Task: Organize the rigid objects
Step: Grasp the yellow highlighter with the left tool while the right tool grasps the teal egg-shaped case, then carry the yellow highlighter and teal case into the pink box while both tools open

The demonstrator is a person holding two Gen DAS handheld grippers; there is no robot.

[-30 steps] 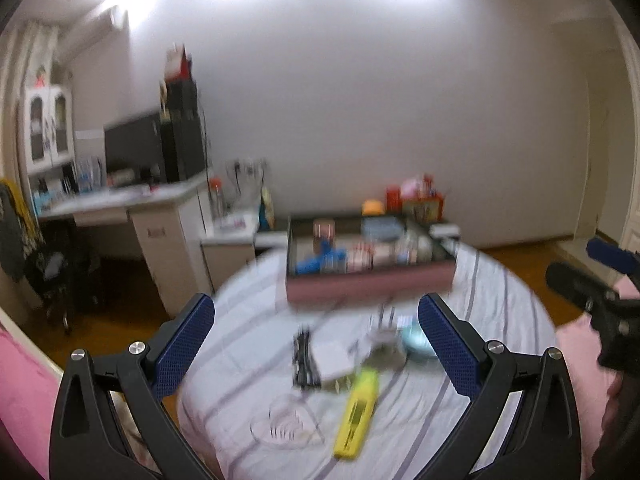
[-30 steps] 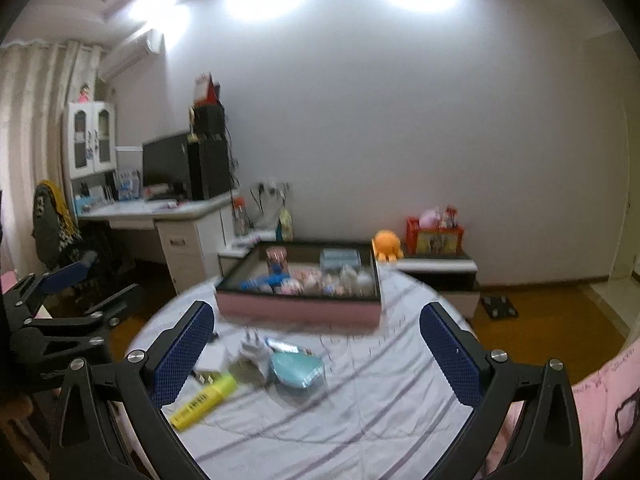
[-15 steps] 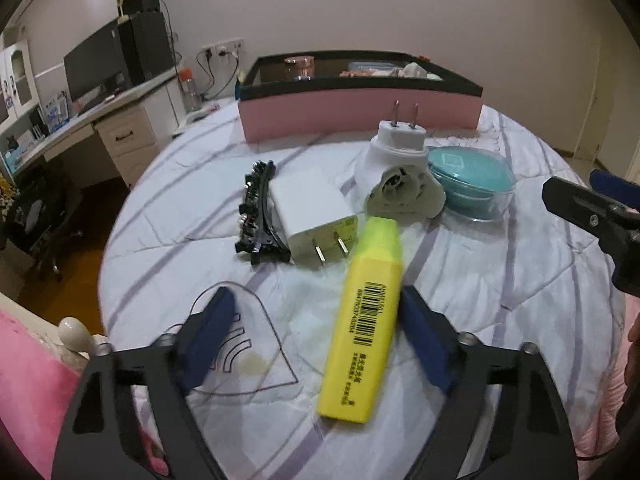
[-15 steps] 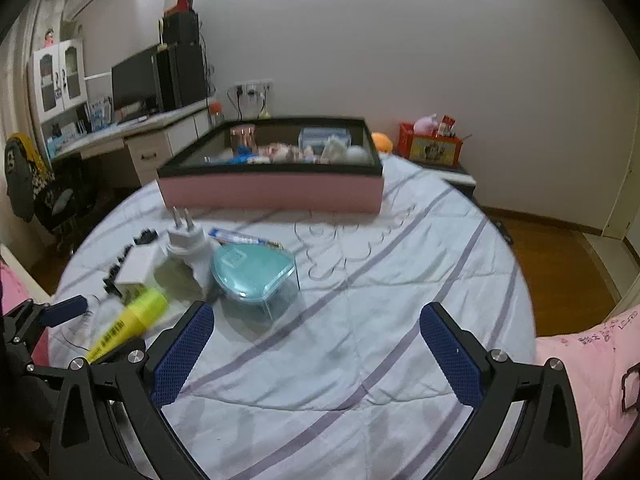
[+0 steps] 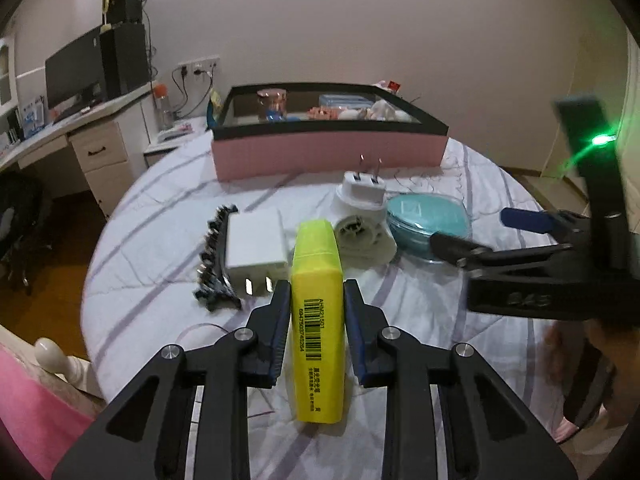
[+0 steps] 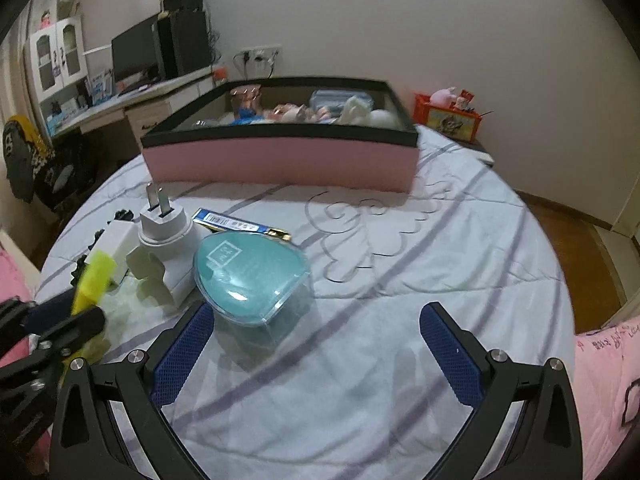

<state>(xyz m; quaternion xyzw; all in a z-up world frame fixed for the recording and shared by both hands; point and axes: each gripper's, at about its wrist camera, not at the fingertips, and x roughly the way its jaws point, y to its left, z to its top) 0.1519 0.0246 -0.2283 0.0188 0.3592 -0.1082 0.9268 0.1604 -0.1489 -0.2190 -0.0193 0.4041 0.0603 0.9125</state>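
Observation:
My left gripper is shut on a yellow highlighter with a barcode, lying on the round quilted table. The highlighter also shows in the right wrist view. My right gripper is open and empty, just in front of a teal heart-shaped case, which sits near its left finger. The teal case also shows in the left wrist view. A pink box with a black rim stands at the back and holds several small items.
A white plug adapter, a white charger block and a black comb-like piece lie behind the highlighter. A blue flat packet lies behind the teal case. A desk with a monitor stands to the left.
Both grippers came down from high above to table level. My left gripper closed on the yellow highlighter. My right gripper moved in toward the teal case, still open.

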